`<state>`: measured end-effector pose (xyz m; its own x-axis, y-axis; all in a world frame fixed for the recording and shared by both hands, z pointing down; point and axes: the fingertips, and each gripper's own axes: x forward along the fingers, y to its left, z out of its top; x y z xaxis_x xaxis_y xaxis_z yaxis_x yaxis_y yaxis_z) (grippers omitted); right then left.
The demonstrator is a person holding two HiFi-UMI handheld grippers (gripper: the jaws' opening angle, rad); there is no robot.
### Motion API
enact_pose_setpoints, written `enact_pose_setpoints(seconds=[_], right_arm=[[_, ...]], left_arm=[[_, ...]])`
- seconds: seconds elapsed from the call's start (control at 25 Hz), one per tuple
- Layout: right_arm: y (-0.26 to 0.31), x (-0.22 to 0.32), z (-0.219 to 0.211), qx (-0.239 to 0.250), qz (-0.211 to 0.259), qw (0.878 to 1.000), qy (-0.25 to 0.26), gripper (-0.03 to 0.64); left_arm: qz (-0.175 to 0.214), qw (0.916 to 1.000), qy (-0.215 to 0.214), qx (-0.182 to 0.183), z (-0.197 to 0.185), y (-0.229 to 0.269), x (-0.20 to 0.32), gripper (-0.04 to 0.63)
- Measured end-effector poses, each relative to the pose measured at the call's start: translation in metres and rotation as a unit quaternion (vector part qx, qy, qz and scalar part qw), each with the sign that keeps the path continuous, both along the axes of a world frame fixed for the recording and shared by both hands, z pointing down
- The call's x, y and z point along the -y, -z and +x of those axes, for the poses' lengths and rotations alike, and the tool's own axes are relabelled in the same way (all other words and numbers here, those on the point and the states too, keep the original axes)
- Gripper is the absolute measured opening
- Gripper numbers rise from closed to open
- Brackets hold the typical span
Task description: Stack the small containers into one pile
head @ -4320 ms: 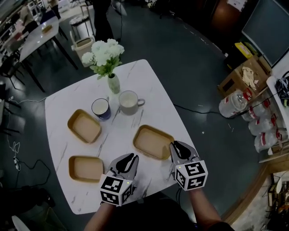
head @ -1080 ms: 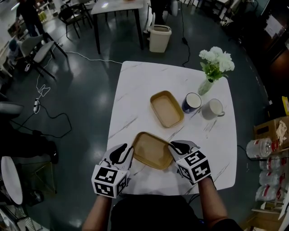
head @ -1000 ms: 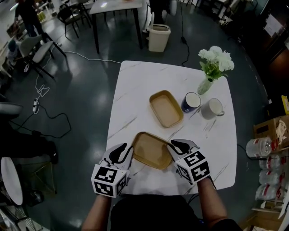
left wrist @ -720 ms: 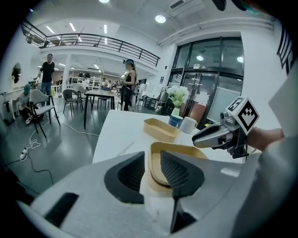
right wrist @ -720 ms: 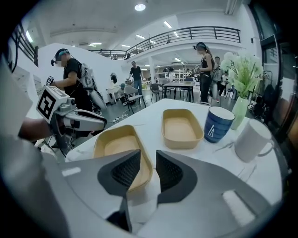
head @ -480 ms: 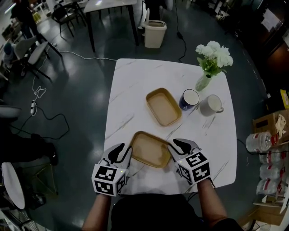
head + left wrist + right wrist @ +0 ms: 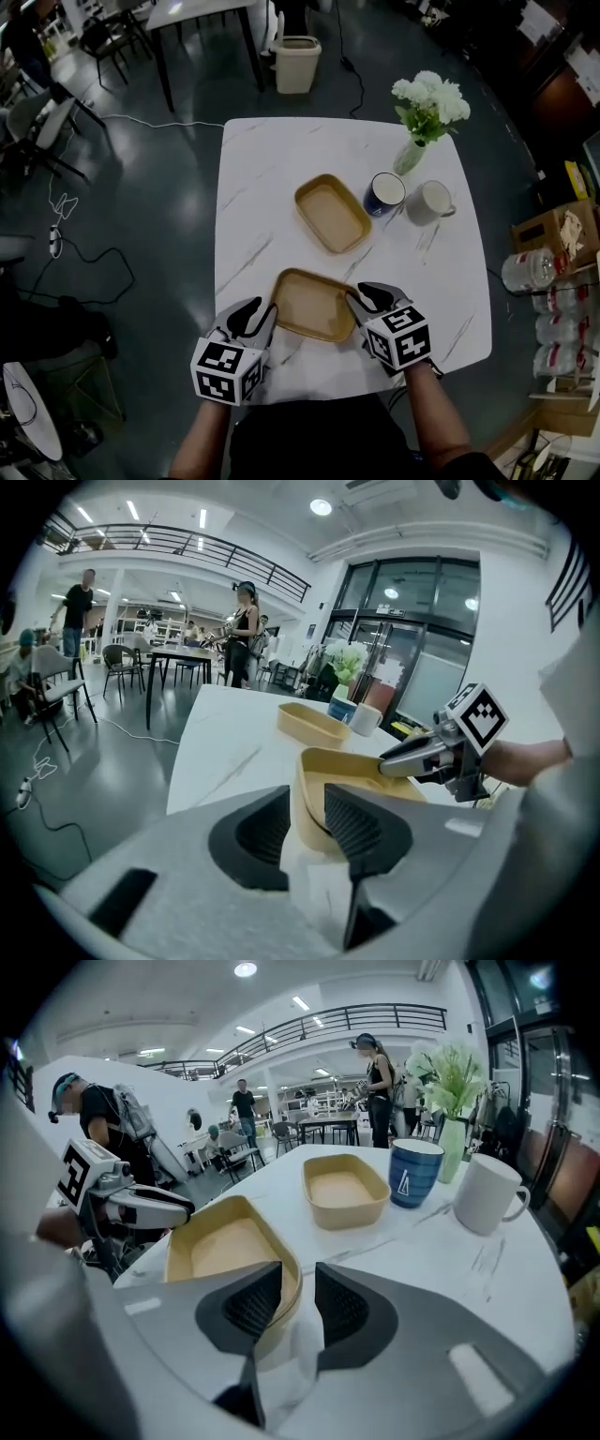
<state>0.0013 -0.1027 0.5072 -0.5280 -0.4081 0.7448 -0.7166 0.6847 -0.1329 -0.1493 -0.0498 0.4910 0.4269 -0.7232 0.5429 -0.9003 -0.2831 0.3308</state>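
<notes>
Head view, near container [image 7: 311,305]: we see it at the near edge of the surface [image 7: 253,187], open side up. Its long axis slants from far left to near right.
Head view, claws: left claw [image 7: 258,314] is at its left end, right claw [image 7: 361,298] at its right end.
Head view, far container [image 7: 330,214]: apart from the near one, same slant, just beside the blue mug [image 7: 383,194].
Left gripper view, left claw: released. The near container's end wall stands between the jaws, with a gap at the outer jaw. We see a second rim nested underneath.
Right gripper view, right claw: opening, released. The rim sits between the jaws, against the left one.
</notes>
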Motion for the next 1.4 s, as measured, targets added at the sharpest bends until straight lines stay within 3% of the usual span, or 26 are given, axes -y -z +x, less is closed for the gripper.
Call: enact_pose_setpoints(seconds=[0.24,0.48,0.76,1.2,1.4], right_arm=[[-0.009,0.004,-0.006,-0.018,-0.007,1.000,-0.003,0.078],[-0.016,0.001,-0.005,-0.027,-0.021,0.999,-0.008,0.051],[-0.013,-0.002,-0.001,-0.002,-0.048,0.999,-0.013,0.041],[0.003,0.006,0.020,0.032,-0.069,0.996,-0.054,0.032],[0.016,0.025,0.036,0.040,-0.068,0.993,-0.088,0.032]], left_arm=[[-0.001,0.9997,-0.022,-0.001,0.009,-0.007,0.003,0.112],[-0.008,0.9999,-0.008,-0.001,0.013,-0.011,0.003,0.110],[-0.003,0.9999,0.013,0.010,0.020,-0.002,0.000,0.110],[0.041,0.9983,0.018,0.036,0.030,0.030,0.017,0.110],[0.069,0.9968,-0.008,0.038,0.040,0.049,0.038,0.110]])
